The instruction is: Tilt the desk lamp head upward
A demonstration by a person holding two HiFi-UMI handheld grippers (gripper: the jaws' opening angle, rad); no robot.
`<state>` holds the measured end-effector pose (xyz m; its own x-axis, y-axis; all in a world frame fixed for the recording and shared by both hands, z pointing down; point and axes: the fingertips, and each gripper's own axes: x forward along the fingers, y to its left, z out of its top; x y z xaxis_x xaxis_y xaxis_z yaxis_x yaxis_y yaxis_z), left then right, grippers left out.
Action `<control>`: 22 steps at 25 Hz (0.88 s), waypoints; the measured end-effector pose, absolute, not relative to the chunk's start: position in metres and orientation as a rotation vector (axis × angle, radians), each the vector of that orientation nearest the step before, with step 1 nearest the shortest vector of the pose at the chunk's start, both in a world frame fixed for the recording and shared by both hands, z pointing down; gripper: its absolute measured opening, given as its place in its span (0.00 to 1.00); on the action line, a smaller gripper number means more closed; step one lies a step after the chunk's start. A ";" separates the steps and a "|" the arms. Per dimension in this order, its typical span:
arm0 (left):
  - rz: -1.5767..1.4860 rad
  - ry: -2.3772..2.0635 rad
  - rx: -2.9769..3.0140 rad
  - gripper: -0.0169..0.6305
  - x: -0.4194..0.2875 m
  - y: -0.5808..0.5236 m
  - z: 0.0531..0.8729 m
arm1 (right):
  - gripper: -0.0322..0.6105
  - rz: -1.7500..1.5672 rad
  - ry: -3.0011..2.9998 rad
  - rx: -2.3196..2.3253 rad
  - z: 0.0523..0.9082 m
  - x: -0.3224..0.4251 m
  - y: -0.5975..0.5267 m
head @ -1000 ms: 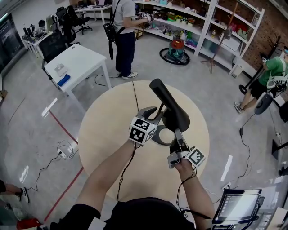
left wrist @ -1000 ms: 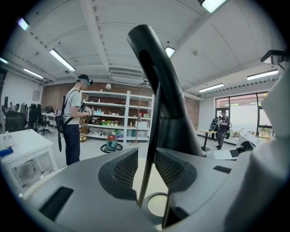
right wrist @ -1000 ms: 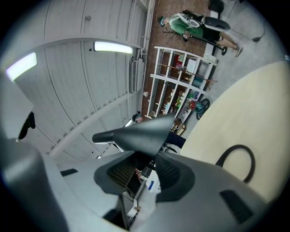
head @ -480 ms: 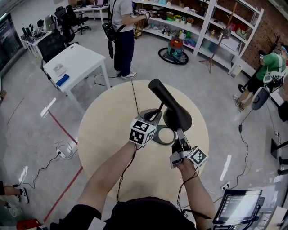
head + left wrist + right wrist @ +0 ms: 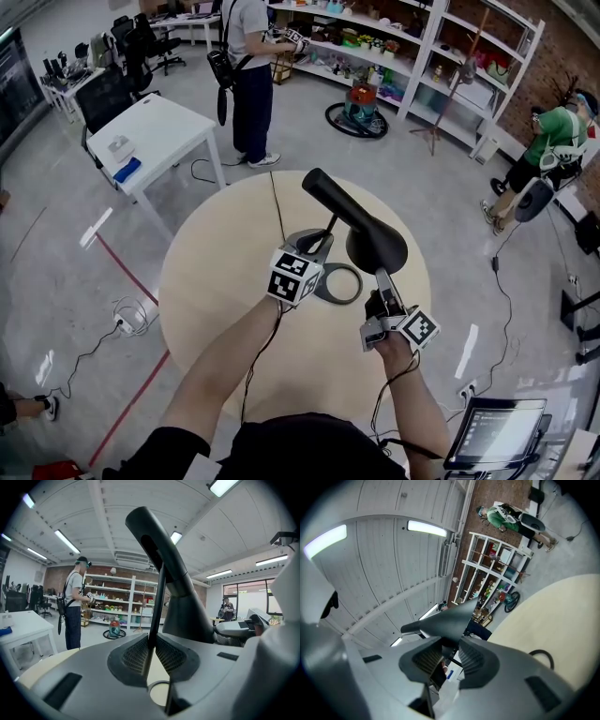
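White shelving (image 5: 412, 47) lines the far wall, and in front of it a round beige table (image 5: 216, 281) fills the middle of the head view, with a smaller white table (image 5: 159, 131) off its far-left side. A black desk lamp stands near the middle of the round table, a little toward its right edge. Its cone-shaped lamp head (image 5: 361, 225) slants, with the narrow end high toward the table's far side and the wide mouth low toward the right edge. The left gripper (image 5: 317, 246) reaches in from the near side, and the left gripper view shows its jaws pressed together on the thin lamp stem (image 5: 158, 602), which rises straight up between the pads to the head. The right gripper (image 5: 382, 281) comes up from the near-right, just under the wide mouth. In the right gripper view its jaws are about half apart and closing, with the lower rim of the lamp head between the pads and a gap showing below it, so no firm hold is visible. The lamp's ring base (image 5: 342, 284) lies flat on the table between the two grippers. A thin black cable (image 5: 275, 202) runs from the lamp to the table's far edge.
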<state>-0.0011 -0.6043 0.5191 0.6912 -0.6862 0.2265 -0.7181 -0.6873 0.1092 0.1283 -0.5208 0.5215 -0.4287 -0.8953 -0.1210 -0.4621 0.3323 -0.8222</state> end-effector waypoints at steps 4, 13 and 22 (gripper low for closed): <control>0.259 -1.144 2.713 0.11 -0.004 -0.601 0.518 | 0.22 -0.975 2.037 -1.290 0.523 0.138 -0.514; 0.297 -1.149 2.718 0.11 -0.006 -0.604 0.522 | 0.20 -0.959 2.014 -1.414 0.512 0.160 -0.509; 0.170 -1.164 2.668 0.11 -0.021 -0.594 0.501 | 0.19 -0.778 2.160 -1.258 0.466 0.146 -0.512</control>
